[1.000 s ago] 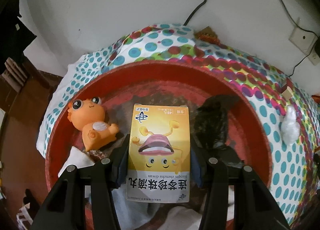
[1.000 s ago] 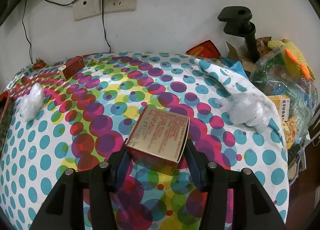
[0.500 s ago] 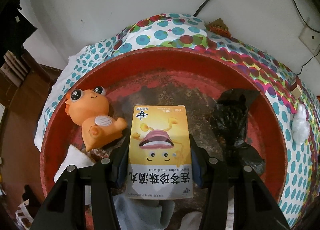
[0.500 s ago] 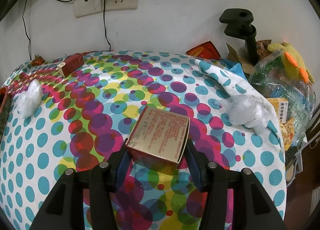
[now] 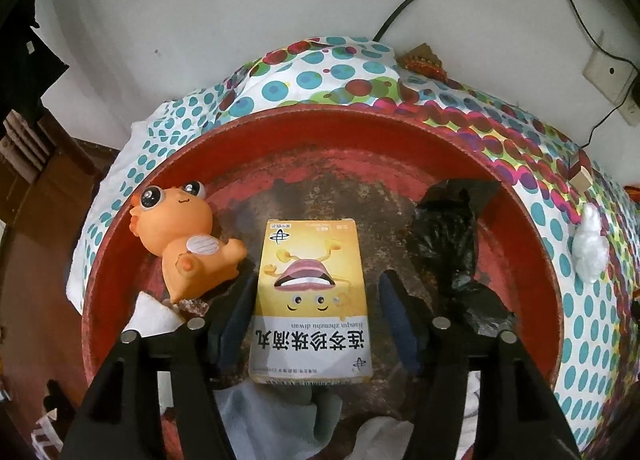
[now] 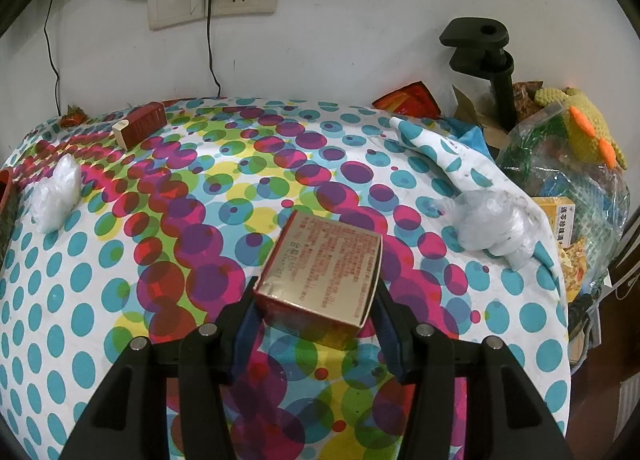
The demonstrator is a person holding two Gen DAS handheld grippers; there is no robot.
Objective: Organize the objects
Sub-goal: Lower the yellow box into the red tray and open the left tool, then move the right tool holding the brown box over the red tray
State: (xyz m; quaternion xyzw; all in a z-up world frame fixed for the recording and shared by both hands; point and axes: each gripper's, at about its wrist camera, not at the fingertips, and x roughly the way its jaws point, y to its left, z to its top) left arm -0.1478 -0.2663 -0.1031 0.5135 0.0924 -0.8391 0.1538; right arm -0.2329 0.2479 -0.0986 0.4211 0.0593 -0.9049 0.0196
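Observation:
In the left wrist view a yellow medicine box (image 5: pixel 312 292) with a cartoon face lies in the red basin (image 5: pixel 360 115). It sits between the fingers of my left gripper (image 5: pixel 318 280). The jaws are opening, and a gap shows on each side of the box, so the pads no longer press it. In the right wrist view my right gripper (image 6: pixel 316 286) is shut on a gold box (image 6: pixel 324 260) with red print. It holds the box tilted just over the dotted tablecloth (image 6: pixel 160 219).
The basin also holds an orange toy (image 5: pixel 184 236), a black plastic bag (image 5: pixel 452 236) and white cloths (image 5: pixel 272 412). On the table lie two white plastic wads (image 6: pixel 56 195) (image 6: pixel 492 232) and a small red box (image 6: pixel 140 125). A black clamp (image 6: pixel 488 59) and a bag of clutter (image 6: pixel 560 163) stand at the right edge.
My left gripper's jaws have spread away from the yellow box, which now rests in the basin. The right gripper and its gold box have not moved.

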